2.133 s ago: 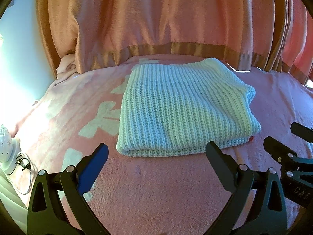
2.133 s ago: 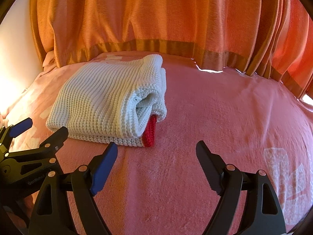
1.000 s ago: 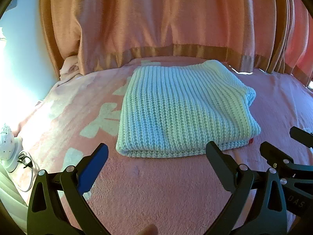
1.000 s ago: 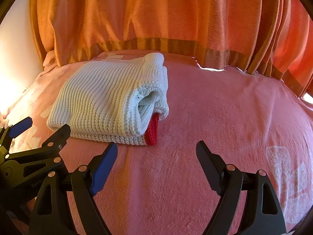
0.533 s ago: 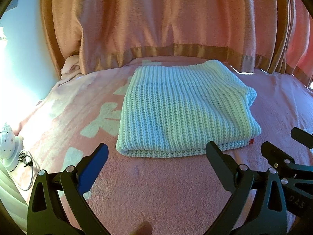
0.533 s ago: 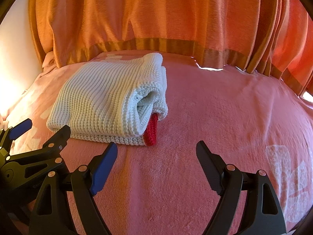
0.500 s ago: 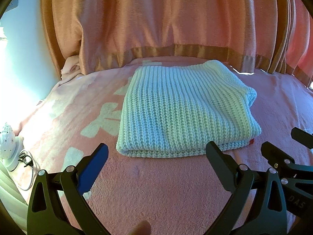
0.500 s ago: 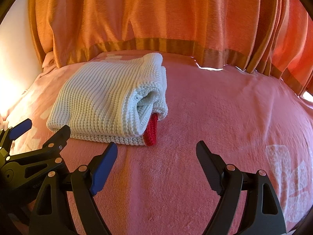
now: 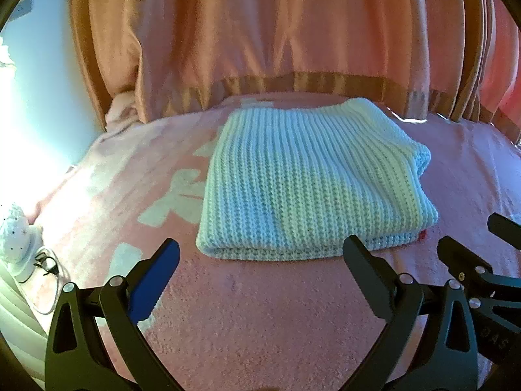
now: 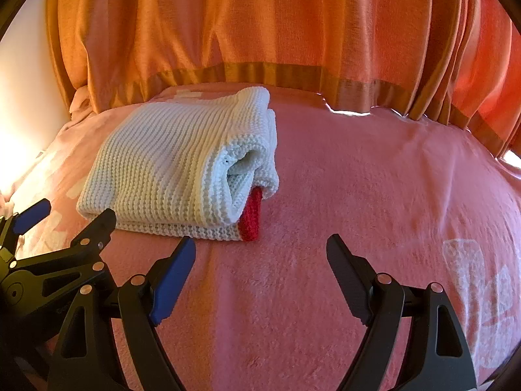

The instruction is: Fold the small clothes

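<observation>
A folded pale-blue knit sweater point(image 9: 302, 182) lies on the pink blanket point(image 9: 260, 309), straight ahead in the left wrist view. It also shows in the right wrist view point(image 10: 176, 166), left of centre, with a red cuff point(image 10: 251, 216) peeking out at its near right corner. My left gripper point(image 9: 260, 264) is open and empty, just short of the sweater's near edge. My right gripper point(image 10: 260, 260) is open and empty, near the sweater's right corner and apart from it.
Orange curtains point(image 10: 260, 32) hang along the far edge of the bed. A small white lamp with a cable point(image 9: 19, 244) stands at the left below the bed edge. The blanket stretches out to the right of the sweater point(image 10: 390, 179).
Almost nothing differs. Both grippers stay open and hover in nearly the same place near the folded sweater.
</observation>
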